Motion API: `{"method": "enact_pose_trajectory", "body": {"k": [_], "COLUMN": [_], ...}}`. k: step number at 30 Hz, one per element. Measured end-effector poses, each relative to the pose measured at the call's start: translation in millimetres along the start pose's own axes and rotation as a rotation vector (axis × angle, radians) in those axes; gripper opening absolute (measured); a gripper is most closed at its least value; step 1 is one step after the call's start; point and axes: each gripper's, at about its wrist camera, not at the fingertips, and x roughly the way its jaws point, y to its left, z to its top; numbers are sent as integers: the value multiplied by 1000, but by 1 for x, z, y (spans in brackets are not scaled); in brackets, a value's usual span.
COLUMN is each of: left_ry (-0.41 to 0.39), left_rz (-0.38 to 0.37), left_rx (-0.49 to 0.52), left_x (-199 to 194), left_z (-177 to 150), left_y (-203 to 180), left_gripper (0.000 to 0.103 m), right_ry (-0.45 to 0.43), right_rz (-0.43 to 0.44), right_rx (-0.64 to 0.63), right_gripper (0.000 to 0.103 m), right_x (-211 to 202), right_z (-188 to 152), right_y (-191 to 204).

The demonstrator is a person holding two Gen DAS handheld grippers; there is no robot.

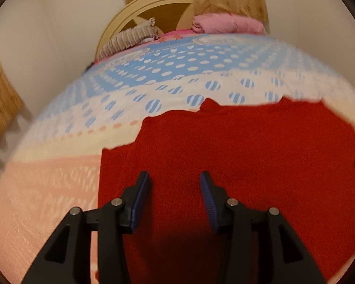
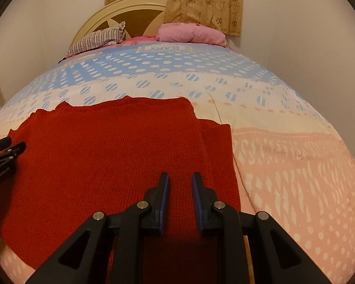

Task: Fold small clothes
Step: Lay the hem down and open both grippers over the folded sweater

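Note:
A red knitted garment (image 1: 248, 146) (image 2: 101, 151) lies spread flat on the bed, with a folded strip along its side edge (image 2: 221, 156). My left gripper (image 1: 174, 176) hovers over its left part, jaws apart, blue pads (image 1: 142, 201) bare, nothing pinched. My right gripper (image 2: 180, 177) sits over the right part near the folded strip; a narrow gap shows between its pads (image 2: 164, 203), and no cloth is caught in it. The left gripper's tip (image 2: 9, 145) shows at the left edge of the right wrist view.
The bedspread (image 2: 295, 165) is peach in front and blue with white dots farther back. A striped pillow (image 2: 99, 39) and a pink pillow (image 2: 191, 34) lie by the cream headboard (image 2: 130, 7). A gold curtain (image 2: 201, 0) hangs behind; walls close in on both sides.

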Motion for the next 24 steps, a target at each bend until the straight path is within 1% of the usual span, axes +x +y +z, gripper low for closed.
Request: {"method": "enact_pose_trajectory", "body": {"k": [1, 2, 3, 4, 7, 10, 12, 13, 15, 17, 18, 21, 24], "left_ry": [-3, -12, -27, -34, -38, 59, 61, 59, 71, 90, 91, 80, 63], "left_rz": [-37, -50, -43, -27, -5, -29, -43, -54, -102, -174, -191, -209, -273], "left_rx": [-62, -114, -175, -211, -290, -336, -374, -391, -430, -518, -536, -533, -557], "left_x": [-7, -12, -19, -22, -23, 1, 6, 7, 10, 16, 17, 11, 3], "left_z": [-1, -4, -8, -12, -24, -36, -41, -42, -42, -47, -48, -52, -56], "left_y": [12, 22, 37, 47, 69, 75, 75, 75, 78, 88, 90, 88, 91], "left_gripper": [64, 70, 71, 71, 71, 71, 71, 71, 71, 71, 71, 71, 71], "right_ry": [-1, -2, -3, -3, -5, -6, -7, -6, -7, -7, -6, -5, -1], "right_rz": [6, 12, 20, 23, 28, 26, 27, 27, 30, 29, 26, 24, 26], "right_rx": [6, 12, 20, 23, 27, 25, 27, 27, 30, 29, 26, 24, 28], "right_gripper": [21, 21, 21, 21, 21, 21, 21, 21, 21, 21, 21, 21, 21], "right_x": [0, 0, 0, 0, 0, 0, 0, 0, 0, 0, 0, 0, -3], "right_z": [0, 0, 0, 0, 0, 0, -1, -1, 0, 0, 0, 0, 3], "right_y": [-2, -3, -5, -5, -5, -5, -6, -5, -5, -4, -4, -4, -4]}}
